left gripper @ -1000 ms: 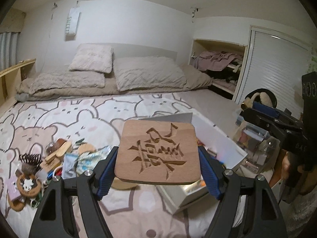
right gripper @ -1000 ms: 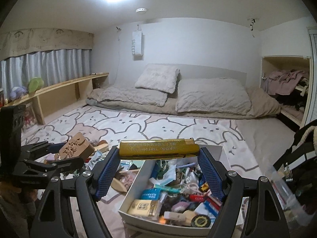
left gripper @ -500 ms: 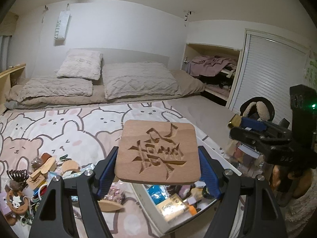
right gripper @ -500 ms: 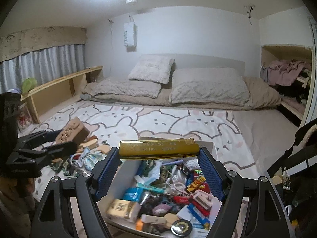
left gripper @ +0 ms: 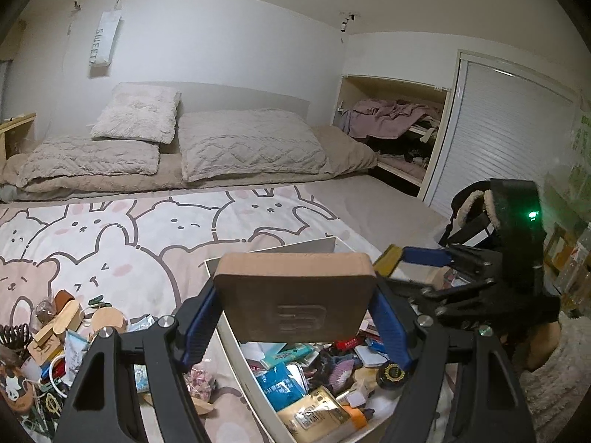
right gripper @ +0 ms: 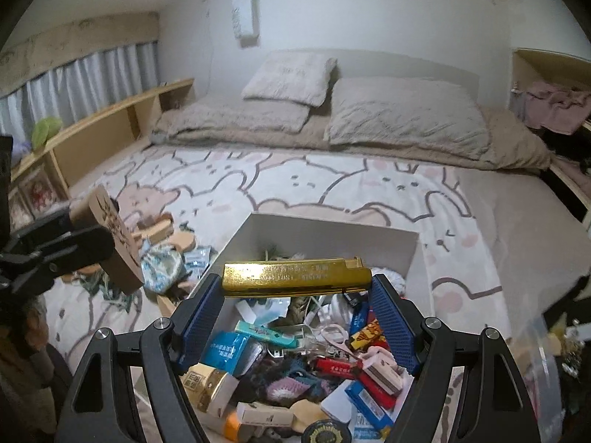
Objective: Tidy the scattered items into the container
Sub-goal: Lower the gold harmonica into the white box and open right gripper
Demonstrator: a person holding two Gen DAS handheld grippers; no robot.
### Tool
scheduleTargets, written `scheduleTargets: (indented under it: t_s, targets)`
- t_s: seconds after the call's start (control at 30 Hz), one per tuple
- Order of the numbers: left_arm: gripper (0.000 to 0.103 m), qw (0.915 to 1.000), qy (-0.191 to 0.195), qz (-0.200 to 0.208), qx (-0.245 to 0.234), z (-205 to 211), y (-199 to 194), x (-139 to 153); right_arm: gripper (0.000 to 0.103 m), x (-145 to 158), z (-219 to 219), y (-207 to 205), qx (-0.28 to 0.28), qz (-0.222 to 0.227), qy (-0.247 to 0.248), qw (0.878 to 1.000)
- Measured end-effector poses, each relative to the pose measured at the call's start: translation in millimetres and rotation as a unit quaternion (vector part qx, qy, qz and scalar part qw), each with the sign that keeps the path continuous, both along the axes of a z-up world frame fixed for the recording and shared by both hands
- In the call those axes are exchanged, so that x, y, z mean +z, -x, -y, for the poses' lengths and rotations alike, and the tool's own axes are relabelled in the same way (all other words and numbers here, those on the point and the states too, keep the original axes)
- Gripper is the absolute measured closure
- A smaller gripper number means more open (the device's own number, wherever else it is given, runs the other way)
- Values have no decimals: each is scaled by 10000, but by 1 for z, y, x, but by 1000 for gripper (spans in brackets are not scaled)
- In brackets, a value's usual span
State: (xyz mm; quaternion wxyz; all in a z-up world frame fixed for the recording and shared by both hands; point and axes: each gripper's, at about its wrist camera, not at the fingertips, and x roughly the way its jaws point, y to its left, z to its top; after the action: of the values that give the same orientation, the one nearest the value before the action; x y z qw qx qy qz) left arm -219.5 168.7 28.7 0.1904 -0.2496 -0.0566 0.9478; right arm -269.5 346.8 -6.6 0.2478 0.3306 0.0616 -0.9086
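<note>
The left gripper's [left gripper: 295,317] fingers are clamped on a wooden board [left gripper: 295,297] at the frame's centre, tipped over the white box [right gripper: 325,232]. The right gripper's [right gripper: 295,317] fingers pinch a gold bar-shaped case [right gripper: 295,276] by its ends, directly above the box's clutter. To drop both cleanly, each should probably be lowered close to the pile and released one at a time. More loose items [left gripper: 55,336] lie on the bunny blanket [left gripper: 147,229], lower left.

Pillows [left gripper: 251,144] at bed head; clothes [left gripper: 391,118] in alcove
</note>
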Motion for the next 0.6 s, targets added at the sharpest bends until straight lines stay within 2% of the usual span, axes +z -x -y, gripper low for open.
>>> scheduleTargets:
  t_s: [0.17,0.3,0.6]
  targets:
    - [27,9999,-33,93,-49,1,10,-6,23,-17,12,13,194,201,-236,9993]
    - [27,9999,-103,74,-29,3,15,-4,23,-32,28,23,522,293,-683,9959]
    - [27,9996,-282,-30,-85,9,15,-2,23,-61,68,40,1490,403,-1505,9765]
